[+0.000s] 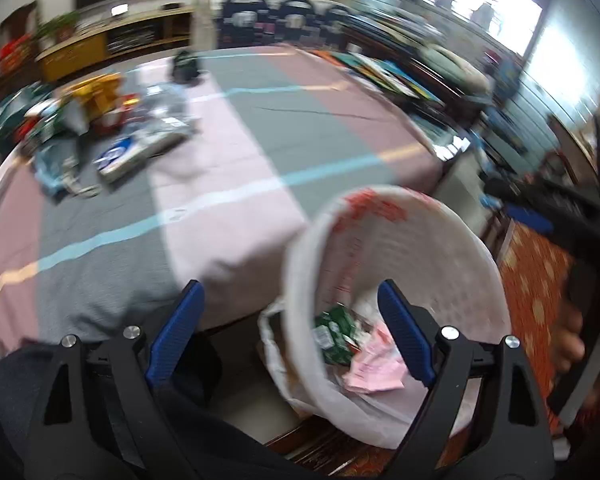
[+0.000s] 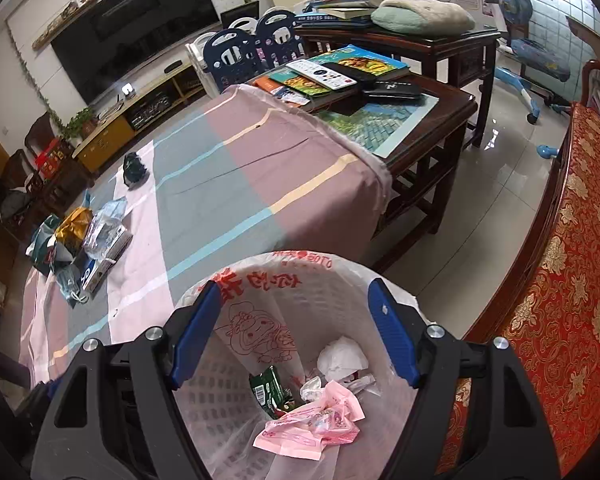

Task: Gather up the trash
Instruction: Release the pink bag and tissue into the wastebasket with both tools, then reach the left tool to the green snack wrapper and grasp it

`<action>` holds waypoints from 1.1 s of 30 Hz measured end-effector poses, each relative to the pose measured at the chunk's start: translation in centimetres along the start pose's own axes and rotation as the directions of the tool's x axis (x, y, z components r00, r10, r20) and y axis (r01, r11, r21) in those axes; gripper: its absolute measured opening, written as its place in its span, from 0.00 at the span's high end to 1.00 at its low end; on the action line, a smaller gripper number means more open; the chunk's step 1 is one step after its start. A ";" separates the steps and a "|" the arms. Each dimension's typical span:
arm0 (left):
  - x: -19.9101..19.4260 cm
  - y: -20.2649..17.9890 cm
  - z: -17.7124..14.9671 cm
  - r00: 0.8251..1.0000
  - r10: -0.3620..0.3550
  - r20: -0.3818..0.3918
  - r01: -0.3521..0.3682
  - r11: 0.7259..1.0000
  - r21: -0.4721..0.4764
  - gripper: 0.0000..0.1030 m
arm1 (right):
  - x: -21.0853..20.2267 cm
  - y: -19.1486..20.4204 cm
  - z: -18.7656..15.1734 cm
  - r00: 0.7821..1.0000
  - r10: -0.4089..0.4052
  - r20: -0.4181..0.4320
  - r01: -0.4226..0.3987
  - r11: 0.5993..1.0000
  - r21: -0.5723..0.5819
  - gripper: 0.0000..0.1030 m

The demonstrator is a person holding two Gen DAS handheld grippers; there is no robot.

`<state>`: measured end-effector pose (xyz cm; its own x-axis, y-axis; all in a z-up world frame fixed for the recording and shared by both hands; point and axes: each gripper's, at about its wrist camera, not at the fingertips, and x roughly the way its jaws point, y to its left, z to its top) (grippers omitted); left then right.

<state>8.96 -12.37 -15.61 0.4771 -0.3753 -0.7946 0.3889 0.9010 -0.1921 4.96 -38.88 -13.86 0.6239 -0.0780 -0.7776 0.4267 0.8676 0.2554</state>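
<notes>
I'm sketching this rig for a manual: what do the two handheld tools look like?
Both match: the left tool and right tool each have a black, angular frame with triangular cut-outs and silver round bolts, carrying two blue ribbed fingers. No cables or sleeves show.

The left wrist view is smeared with blur: the litter pile (image 1: 96,136) on the striped cloth (image 1: 236,152) melts into colours, its items unreadable. A hand (image 1: 580,336) at the right edge is cut off. In the right wrist view, the bin (image 2: 220,392) runs under the frame's bottom, and its pink wrapper (image 2: 312,428) print is too small to read.
</notes>
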 end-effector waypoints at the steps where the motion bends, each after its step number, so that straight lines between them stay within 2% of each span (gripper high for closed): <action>1: -0.4 1.1 0.2 1.000 0.024 0.021 -0.023 0.999 -0.036 0.14 | 0.1 0.3 -0.1 1.000 0.001 -0.001 -0.001 1.000 -0.008 0.28; 3: -2.1 3.7 0.9 0.991 0.079 0.106 -0.068 0.993 -0.098 0.14 | 0.2 1.2 -0.2 1.000 0.005 -0.004 -0.005 1.000 -0.030 0.28; 5: -3.9 7.1 2.2 0.969 0.175 0.174 -0.145 0.974 -0.173 0.14 | 0.4 2.0 -0.3 1.000 0.006 -0.011 -0.007 0.998 -0.060 0.28; 8: -4.8 12.4 4.4 0.960 0.242 0.142 -0.193 0.937 -0.291 0.13 | 0.9 3.5 -0.6 1.000 0.011 -0.019 -0.013 0.995 -0.098 0.28; 10: -5.0 16.0 6.0 0.957 0.255 0.137 -0.189 0.909 -0.372 0.13 | 1.2 4.4 -0.7 0.999 0.023 -0.023 -0.025 0.993 -0.114 0.28; 14: -4.5 22.6 9.6 0.953 0.252 0.168 -0.132 0.844 -0.520 0.13 | 1.8 6.2 -1.3 1.000 0.018 -0.024 -0.022 0.983 -0.180 0.28; 16: -3.4 24.9 11.2 0.958 0.245 0.146 -0.126 0.822 -0.555 0.13 | 2.1 6.7 -1.5 1.000 0.008 -0.029 -0.014 0.978 -0.206 0.28; 19: -0.3 28.5 13.9 0.968 0.219 0.121 -0.097 0.773 -0.627 0.13 | 2.7 7.1 -1.7 0.999 0.000 -0.045 -0.010 0.974 -0.227 0.28; 24: 5.3 31.8 15.4 0.989 0.133 0.063 -0.050 0.707 -0.705 0.13 | 3.6 7.1 -1.4 0.999 -0.022 -0.049 0.010 0.973 -0.232 0.28; 26: 7.2 32.9 15.1 0.994 0.103 0.043 -0.037 0.667 -0.744 0.14 | 4.1 7.3 -1.3 0.998 -0.024 -0.056 0.010 0.973 -0.231 0.28; 28: 8.3 33.7 14.2 0.998 0.062 0.033 -0.013 0.628 -0.778 0.22 | 4.5 7.5 -1.1 0.998 -0.022 -0.060 0.008 0.973 -0.230 0.28; 30: 9.1 33.9 13.6 0.999 0.021 0.032 0.012 0.628 -0.778 0.50 | 4.9 7.9 -1.1 0.998 -0.020 -0.059 0.005 0.973 -0.232 0.28; 33: 7.6 32.9 13.0 0.996 0.052 0.071 0.016 0.689 -0.725 0.62 | 5.6 9.5 -0.8 0.998 0.004 -0.070 -0.021 0.971 -0.239 0.28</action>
<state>35.65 11.54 -20.46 0.5517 -0.3423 -0.7606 -0.2959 0.7722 -0.5622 11.99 -30.73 -16.24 0.5786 -0.0397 -0.8146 0.2447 0.9613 0.1269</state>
